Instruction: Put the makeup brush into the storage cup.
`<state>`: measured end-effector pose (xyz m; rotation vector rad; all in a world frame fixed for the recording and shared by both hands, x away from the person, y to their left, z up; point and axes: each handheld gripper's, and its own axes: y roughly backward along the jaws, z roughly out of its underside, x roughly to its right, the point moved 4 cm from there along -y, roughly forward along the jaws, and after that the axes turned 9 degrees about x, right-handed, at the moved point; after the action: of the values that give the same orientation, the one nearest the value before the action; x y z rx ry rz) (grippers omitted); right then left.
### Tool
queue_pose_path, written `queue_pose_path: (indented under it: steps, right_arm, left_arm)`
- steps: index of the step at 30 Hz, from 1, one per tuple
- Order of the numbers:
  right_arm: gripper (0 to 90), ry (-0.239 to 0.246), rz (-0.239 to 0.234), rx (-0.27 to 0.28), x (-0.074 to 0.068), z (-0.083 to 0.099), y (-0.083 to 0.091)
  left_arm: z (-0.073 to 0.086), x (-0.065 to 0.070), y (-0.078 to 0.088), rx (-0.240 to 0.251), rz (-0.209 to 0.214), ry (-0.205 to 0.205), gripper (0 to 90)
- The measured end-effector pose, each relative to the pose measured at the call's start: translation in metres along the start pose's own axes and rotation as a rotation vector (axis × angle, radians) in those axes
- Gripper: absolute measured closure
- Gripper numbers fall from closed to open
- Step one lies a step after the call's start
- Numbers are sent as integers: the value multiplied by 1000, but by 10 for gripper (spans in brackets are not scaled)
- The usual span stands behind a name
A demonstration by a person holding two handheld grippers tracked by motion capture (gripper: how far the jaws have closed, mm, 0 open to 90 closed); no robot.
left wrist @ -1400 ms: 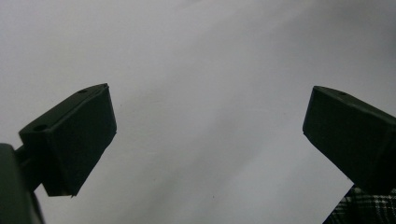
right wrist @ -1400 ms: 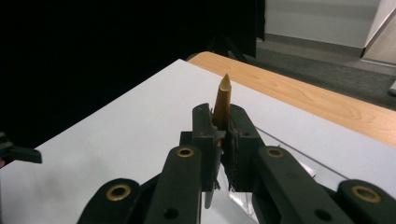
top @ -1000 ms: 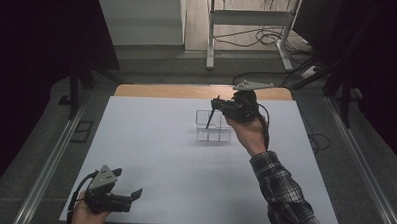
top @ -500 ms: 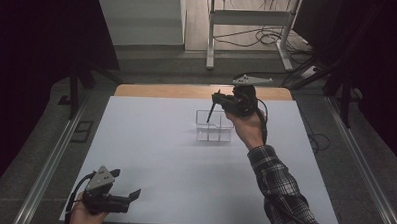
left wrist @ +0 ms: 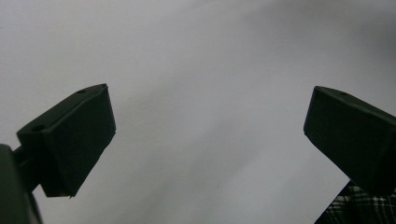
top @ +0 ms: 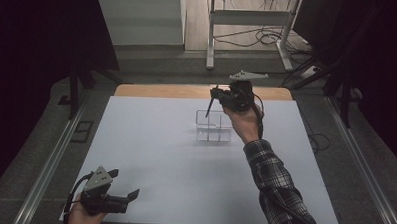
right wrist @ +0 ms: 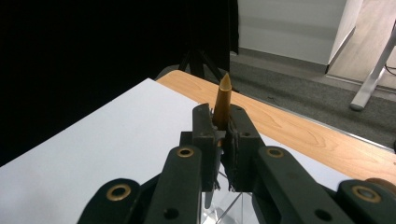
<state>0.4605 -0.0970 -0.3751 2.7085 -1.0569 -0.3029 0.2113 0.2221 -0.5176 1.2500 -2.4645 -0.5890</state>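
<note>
Two tools, one pencil and one clear box are counted on or above the bench point(top: 150, 155). The right tool point(top: 218, 96) is held over the far edge of the bench, near its middle, and is clenched on the pencil point(right wrist: 222, 102). In the right gripper view the pencil is seen pinched between the jaws, its pointed tip standing up past them; in the high view its dark lower end slants down toward the box point(top: 213, 126). Whether the pencil touches the box cannot be told.

The box stands just beneath that tool, a little in from the far edge, and inner partitions can be made out; their number cannot be counted.

The left tool point(top: 126, 198) is held at the near left corner, released, its jaws spread wide with only bare bench between them, as seen in the left gripper view point(left wrist: 205, 140).

Between the box and the near edge, and out to both side edges, the white surface is left open. A strip of bare wood point(top: 162, 90) is seen along the far edge.
</note>
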Motion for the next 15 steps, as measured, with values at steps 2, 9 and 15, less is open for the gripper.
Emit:
queue_pose_path:
  steps: [2, 9, 15]
  right_arm:
    - [836, 0, 0, 3, 0, 0, -2]
    - [836, 17, 13, 0, 0, 2, -10]
    - [836, 26, 18, -5, 1, 6, -17]
  left_arm:
    - [0, 0, 1, 2, 0, 5, 27]
    - [1, -1, 2, 6, 0, 9, 27]
    - [1, -2, 3, 8, -1, 11, 27]
